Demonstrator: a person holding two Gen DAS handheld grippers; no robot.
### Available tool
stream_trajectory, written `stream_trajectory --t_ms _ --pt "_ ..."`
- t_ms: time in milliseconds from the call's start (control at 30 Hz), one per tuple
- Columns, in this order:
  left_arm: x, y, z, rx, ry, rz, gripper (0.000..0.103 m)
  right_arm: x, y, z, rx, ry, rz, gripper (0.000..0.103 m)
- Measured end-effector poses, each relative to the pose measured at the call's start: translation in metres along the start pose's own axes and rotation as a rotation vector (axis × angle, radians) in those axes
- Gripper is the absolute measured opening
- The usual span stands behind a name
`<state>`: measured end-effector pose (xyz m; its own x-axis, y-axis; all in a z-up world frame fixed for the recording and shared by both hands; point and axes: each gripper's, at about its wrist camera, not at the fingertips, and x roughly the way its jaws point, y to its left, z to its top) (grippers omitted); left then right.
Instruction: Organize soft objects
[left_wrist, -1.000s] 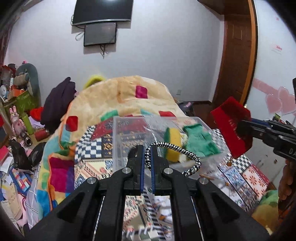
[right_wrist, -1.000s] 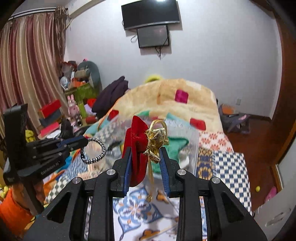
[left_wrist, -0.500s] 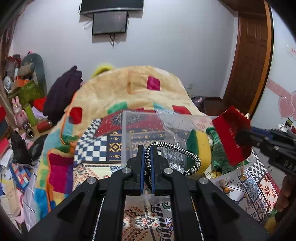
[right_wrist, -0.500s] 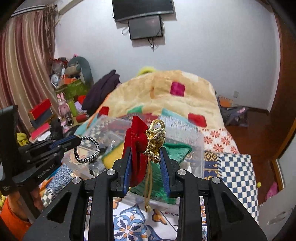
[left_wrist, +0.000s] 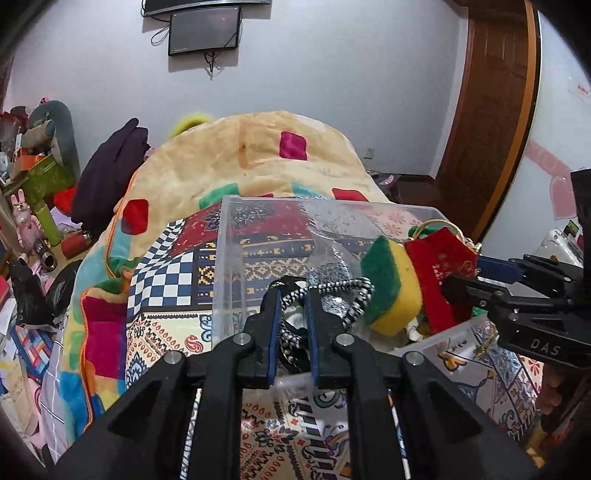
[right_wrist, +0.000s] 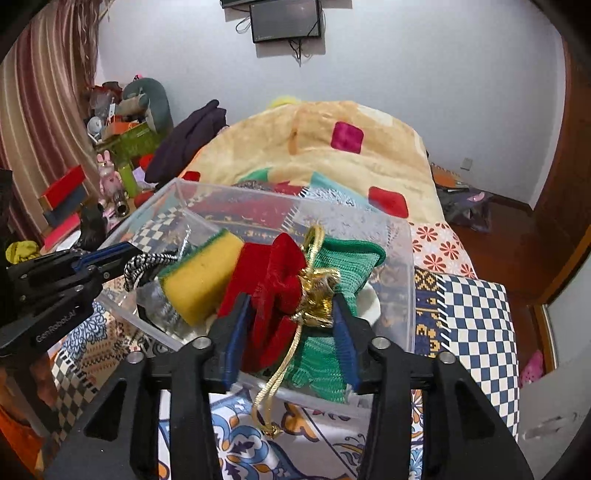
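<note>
A clear plastic bin (left_wrist: 229, 236) (right_wrist: 406, 258) sits on the patterned bedspread. It holds a yellow-and-green sponge (left_wrist: 391, 284) (right_wrist: 199, 273) and a green knitted cloth (right_wrist: 347, 258). My left gripper (left_wrist: 291, 306) (right_wrist: 122, 254) has opened over the bin's near edge, with the black-and-white braided hair tie (left_wrist: 328, 291) (right_wrist: 144, 264) lying loose between its fingers. My right gripper (right_wrist: 291, 317) (left_wrist: 476, 266) has its jaws parted around a red velvet pouch (right_wrist: 273, 280) (left_wrist: 439, 266) with a gold cord, which rests in the bin.
A beige blanket (left_wrist: 258, 162) with coloured squares is heaped behind the bin. Dark clothes (left_wrist: 110, 170) and cluttered shelves with toys (left_wrist: 29, 184) stand at the left. A wooden door (left_wrist: 487, 110) is at the right.
Both grippers moved down to the bin. The left jaws, shut on the hair tie before, have parted. The right jaws widened around the red pouch, which now rests among the bin's contents.
</note>
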<state>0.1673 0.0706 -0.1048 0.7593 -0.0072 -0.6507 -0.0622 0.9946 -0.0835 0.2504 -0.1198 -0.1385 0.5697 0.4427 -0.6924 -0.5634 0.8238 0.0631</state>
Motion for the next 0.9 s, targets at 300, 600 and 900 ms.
stream_trajectory --t_ms 300,600,900 --pt "-0.043 -0.003 0.004 -0.009 -0.086 -0.039 0.032 -0.029 -0.004 0.0 -0.015 -0.037 -0.012 0.056" --pt "-0.102 -0.019 0.015 0.012 -0.223 -0.099 0.04 -0.093 0.003 0.009 -0.014 -0.198 0.014 0.056" --pt "-0.158 -0.039 0.012 0.06 -0.368 -0.112 0.06 -0.16 0.014 0.003 -0.021 -0.41 0.039 0.074"
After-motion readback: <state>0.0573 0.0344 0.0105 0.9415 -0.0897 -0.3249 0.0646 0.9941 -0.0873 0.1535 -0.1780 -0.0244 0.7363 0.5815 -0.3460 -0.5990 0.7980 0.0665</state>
